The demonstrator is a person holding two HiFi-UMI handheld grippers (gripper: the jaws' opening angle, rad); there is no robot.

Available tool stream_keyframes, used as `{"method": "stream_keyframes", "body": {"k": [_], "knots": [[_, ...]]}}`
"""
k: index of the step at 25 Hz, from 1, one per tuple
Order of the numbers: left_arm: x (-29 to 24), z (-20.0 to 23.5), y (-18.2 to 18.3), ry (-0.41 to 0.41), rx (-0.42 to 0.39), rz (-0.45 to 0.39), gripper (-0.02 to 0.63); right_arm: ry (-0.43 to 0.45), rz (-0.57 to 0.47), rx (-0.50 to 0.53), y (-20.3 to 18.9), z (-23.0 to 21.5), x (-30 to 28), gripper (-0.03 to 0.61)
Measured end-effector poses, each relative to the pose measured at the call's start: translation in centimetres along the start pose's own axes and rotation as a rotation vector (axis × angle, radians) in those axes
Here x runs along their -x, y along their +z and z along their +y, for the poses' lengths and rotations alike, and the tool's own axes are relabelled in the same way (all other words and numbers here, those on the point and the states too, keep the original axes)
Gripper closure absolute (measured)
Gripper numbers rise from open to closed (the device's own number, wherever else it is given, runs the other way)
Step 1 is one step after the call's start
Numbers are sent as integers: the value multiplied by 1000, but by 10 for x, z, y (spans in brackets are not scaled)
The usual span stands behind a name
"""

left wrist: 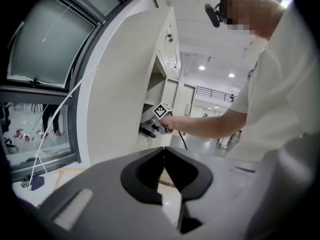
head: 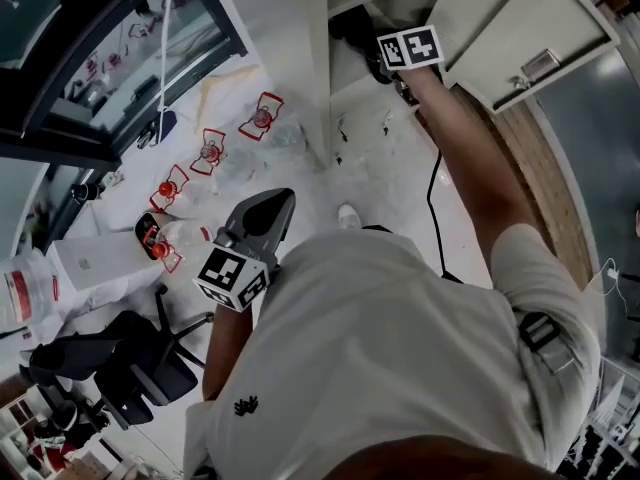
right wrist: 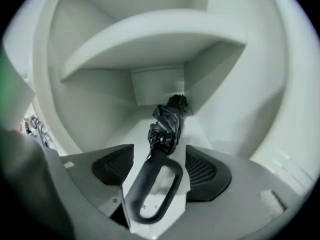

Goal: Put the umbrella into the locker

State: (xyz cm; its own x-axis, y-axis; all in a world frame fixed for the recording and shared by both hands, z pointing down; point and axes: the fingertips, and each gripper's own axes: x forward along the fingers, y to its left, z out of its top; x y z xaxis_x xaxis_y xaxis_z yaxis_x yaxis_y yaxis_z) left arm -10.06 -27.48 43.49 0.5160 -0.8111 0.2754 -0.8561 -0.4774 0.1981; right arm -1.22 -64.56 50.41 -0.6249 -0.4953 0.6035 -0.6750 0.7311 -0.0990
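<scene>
The black folded umbrella (right wrist: 167,121) lies on the floor of a locker compartment (right wrist: 125,139). Its bunched fabric end points at the back right corner, where the back wall meets the right side wall. Its loop handle (right wrist: 152,189) reaches the front edge. The handle sits between the jaws of the right gripper (right wrist: 159,166), which stand wide apart, one ribbed pad on each side of the loop and neither pressing it, so the umbrella rests on the floor alone. Left of the umbrella the compartment floor is bare up to the left wall. A shelf (right wrist: 150,34) closes the space overhead.

In the head view the right gripper (head: 400,63) is stretched out at the locker's open front. The pale locker door (head: 520,28) is swung aside to the right. A black cable (head: 432,198) trails below the arm over the white floor.

The left gripper (left wrist: 162,151) is held back near the person's body, well apart from the locker. Its jaws are pressed together with nothing between them. Beyond it are a dark-framed window (left wrist: 45,49), red-and-clear objects (head: 210,153) on the floor along the glass, and an office chair (head: 130,368).
</scene>
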Motion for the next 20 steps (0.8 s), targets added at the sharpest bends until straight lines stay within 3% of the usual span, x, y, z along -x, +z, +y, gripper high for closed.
{"method": "stream_keyframes", "body": {"k": [11,20], "knots": [[58,-29,-24,-98,-34,11,557,-59,-100,-42,-38,49,91,261],[93,-66,-48,-200,-42,26,555,-49,-121,-31,-103,121,161,287]]}}
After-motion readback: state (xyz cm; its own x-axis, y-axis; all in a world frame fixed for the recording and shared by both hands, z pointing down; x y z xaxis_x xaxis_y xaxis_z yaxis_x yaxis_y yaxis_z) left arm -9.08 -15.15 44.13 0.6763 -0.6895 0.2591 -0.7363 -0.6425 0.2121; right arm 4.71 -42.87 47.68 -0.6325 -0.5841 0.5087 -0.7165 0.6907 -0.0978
